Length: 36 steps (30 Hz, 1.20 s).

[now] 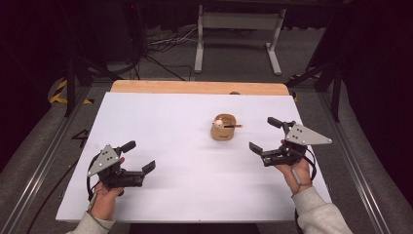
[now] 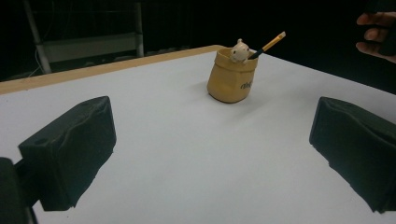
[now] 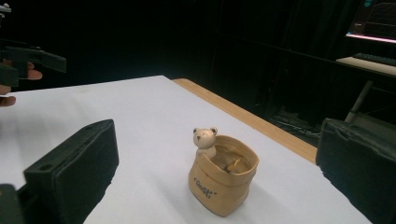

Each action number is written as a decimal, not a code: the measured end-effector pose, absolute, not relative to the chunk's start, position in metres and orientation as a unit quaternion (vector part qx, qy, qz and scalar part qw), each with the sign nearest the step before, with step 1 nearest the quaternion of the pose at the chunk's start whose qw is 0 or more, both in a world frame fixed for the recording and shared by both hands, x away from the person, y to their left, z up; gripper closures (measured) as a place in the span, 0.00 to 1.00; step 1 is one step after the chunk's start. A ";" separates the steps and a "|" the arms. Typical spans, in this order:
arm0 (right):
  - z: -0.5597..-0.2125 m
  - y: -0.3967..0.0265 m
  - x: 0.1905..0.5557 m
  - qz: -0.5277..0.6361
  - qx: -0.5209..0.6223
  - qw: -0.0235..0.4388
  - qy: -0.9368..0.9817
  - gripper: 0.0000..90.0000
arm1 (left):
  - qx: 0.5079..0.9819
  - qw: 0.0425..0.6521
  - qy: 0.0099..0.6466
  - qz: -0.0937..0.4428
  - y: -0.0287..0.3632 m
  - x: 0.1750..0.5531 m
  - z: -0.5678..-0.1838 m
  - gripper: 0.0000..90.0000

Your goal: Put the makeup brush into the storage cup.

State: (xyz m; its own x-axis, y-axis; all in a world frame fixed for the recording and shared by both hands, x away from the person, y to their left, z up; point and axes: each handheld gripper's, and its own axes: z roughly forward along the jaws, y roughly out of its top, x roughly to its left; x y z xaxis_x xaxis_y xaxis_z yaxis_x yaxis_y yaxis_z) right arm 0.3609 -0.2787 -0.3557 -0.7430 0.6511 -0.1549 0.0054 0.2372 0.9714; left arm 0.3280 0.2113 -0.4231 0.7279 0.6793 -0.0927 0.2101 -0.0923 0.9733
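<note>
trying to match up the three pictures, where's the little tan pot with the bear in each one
High view: the tan pot stands right of centre on the white table top, ahead of the right gripper.
Left gripper view: upper middle, a pencil leaning out of it.
Right gripper view: lower centre, between the open fingers.
Shared landmark: the table's wooden far edge, behind the pot.

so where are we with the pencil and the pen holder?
Done: the yellow pencil already stands in the tan bag-shaped holder with a small bear figure, leaning over its rim. In hand: nothing; the right hand-held gripper is open beside the holder and apart from it, and the left hand-held gripper is open too, farther off. Left: I see nothing else on the white table to load.
</note>
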 end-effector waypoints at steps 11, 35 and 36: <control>-0.379 -0.285 0.345 0.584 0.215 0.280 0.731 0.00 | 0.705 0.617 0.302 0.177 0.220 0.324 -0.423 0.01; -0.419 -0.291 0.331 0.596 0.219 0.294 0.715 0.00 | 0.694 0.643 0.282 0.160 0.231 0.318 -0.430 0.02; -0.419 -0.291 0.331 0.596 0.219 0.294 0.715 0.00 | 0.695 0.642 0.282 0.159 0.232 0.318 -0.431 0.02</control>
